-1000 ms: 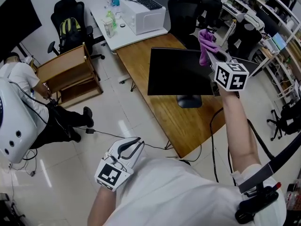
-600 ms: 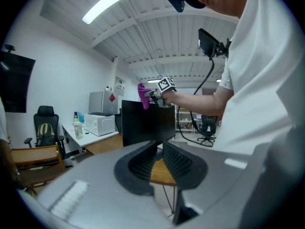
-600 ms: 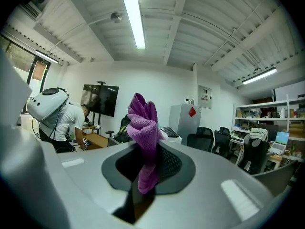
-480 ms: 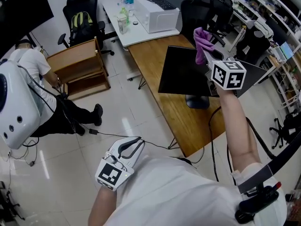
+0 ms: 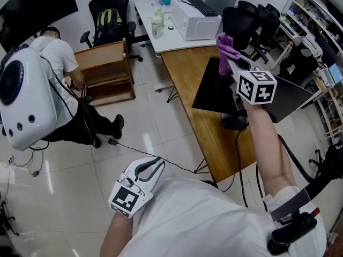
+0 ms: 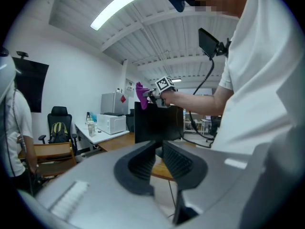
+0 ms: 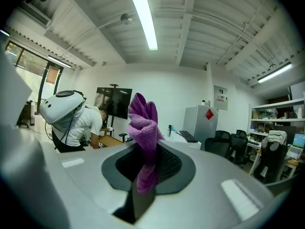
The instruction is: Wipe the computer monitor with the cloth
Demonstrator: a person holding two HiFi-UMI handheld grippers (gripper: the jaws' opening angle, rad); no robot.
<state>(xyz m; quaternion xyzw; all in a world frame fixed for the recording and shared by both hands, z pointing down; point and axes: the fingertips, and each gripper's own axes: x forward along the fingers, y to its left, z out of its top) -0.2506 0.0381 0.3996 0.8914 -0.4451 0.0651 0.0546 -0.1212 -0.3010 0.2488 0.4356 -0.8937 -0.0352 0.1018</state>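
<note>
Your right gripper, jaws clenched on the purple cloth, has shifted left along the top edge of the monitor on the desk. The wiping pass looks under way. Your left gripper hangs at your side, jaws closed and empty.

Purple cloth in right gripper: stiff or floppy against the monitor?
Likely floppy: the cloth bunches in soft folds above the right gripper, shut on it. Probably light, since the bunch stands unsupported. Its fuzzy pile should grip rather than slip.
</note>
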